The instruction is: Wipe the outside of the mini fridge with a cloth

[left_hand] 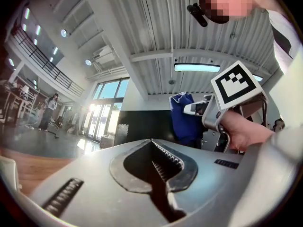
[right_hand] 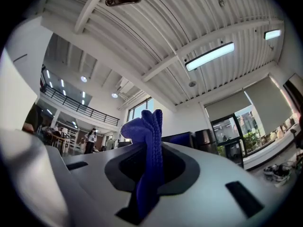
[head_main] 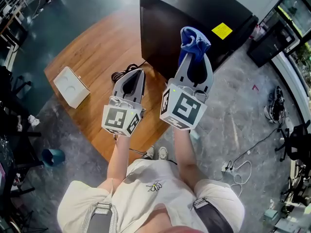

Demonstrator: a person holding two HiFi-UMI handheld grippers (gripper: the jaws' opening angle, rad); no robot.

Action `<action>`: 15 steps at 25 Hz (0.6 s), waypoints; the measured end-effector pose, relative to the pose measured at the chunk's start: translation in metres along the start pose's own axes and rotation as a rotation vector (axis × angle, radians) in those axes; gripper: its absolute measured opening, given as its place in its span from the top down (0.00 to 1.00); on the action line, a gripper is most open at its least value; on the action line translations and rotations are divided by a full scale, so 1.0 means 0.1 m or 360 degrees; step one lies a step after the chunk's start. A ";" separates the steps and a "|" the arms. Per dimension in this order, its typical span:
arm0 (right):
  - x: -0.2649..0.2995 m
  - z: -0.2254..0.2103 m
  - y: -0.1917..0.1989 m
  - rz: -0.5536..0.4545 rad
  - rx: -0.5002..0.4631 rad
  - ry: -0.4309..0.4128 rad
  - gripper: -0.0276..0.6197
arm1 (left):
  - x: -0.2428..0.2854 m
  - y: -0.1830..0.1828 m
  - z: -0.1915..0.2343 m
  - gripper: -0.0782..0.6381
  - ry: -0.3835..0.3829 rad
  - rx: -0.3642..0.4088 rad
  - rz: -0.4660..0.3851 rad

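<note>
Right gripper [head_main: 196,61] of mine clamped on bunched blue knit cloth [head_main: 194,40], left gripper [head_main: 137,74] jaws together, empty, black mini fridge [head_main: 194,8] beyond

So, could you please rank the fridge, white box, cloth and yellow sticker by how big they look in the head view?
1. fridge
2-3. white box and cloth: they look alike, and the cloth is raised nearer the camera, so unranked
4. yellow sticker

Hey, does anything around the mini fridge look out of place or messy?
Nothing is spilled or broken. The one untidy thing is the black cable, lying in a loose tangle on the wooden tabletop beside the black mini fridge, where wiping could snag it.
</note>
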State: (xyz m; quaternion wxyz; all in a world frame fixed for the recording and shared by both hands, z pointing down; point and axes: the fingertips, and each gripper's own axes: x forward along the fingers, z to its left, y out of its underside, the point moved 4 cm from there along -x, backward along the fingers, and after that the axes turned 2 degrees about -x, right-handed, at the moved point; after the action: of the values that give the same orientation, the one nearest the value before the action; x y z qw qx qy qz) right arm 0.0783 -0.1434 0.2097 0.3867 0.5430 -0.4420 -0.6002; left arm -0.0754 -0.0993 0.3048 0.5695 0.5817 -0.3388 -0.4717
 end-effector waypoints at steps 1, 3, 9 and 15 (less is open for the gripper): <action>0.06 0.13 0.04 0.0008 0.0026 -0.0036 0.86 | -0.02 0.01 0.08 0.88 -0.0013 0.0002 0.0007; 0.21 0.40 0.12 0.0021 0.0073 -0.0106 0.86 | -0.06 0.04 0.24 0.88 -0.0040 0.0002 0.0014; 0.95 1.18 0.54 0.0096 0.0157 -0.0270 0.86 | -0.15 0.13 0.65 0.88 -0.0102 0.0001 0.0029; 1.59 1.84 0.97 0.0094 -0.0124 -0.0251 0.86 | -0.28 0.31 0.94 0.88 -0.0180 -0.0015 0.0105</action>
State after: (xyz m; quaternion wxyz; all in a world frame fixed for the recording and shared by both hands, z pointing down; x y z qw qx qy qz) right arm -0.1238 -0.3027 0.2561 0.3890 0.4652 -0.4634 -0.6462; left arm -0.1675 -0.1092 0.3487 0.5674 0.5400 -0.3872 -0.4863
